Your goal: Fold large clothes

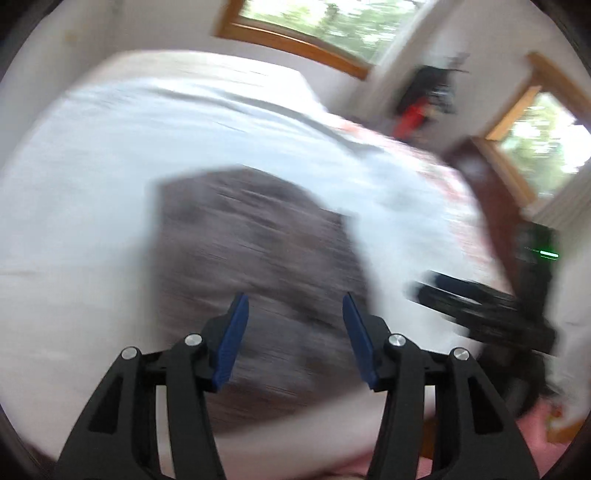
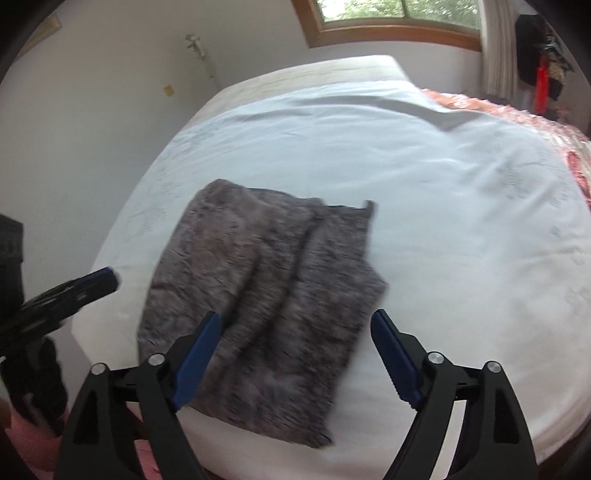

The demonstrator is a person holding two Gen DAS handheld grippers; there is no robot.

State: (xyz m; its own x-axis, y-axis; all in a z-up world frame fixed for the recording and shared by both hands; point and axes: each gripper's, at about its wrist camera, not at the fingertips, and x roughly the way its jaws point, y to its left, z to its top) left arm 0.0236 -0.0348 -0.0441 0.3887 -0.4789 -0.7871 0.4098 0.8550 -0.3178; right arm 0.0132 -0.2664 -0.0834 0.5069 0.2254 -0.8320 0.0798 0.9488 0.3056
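Folded grey fleece garment (image 2: 258, 295) lies flat on a white bed sheet (image 2: 424, 184), centre frame.
Left gripper (image 1: 295, 334) and right gripper (image 2: 295, 354) hover above it, jaws apart and empty, apparently released so the fold can settle.

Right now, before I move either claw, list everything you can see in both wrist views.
garment: one, fuzzy grey-brown, folded flat near the front edge of the bed.
sheet: one, white, covering the bed.
patterned cover: one, red-orange, at the bed's right edge.
windows: two, wood-framed, on the far walls.
dark hanging items: black and red, blurred, in the far corner.
left claw: one, black with blue pads, open above the garment, nothing held.
right claw: one, black with blue pads, wide open above the garment, nothing held.
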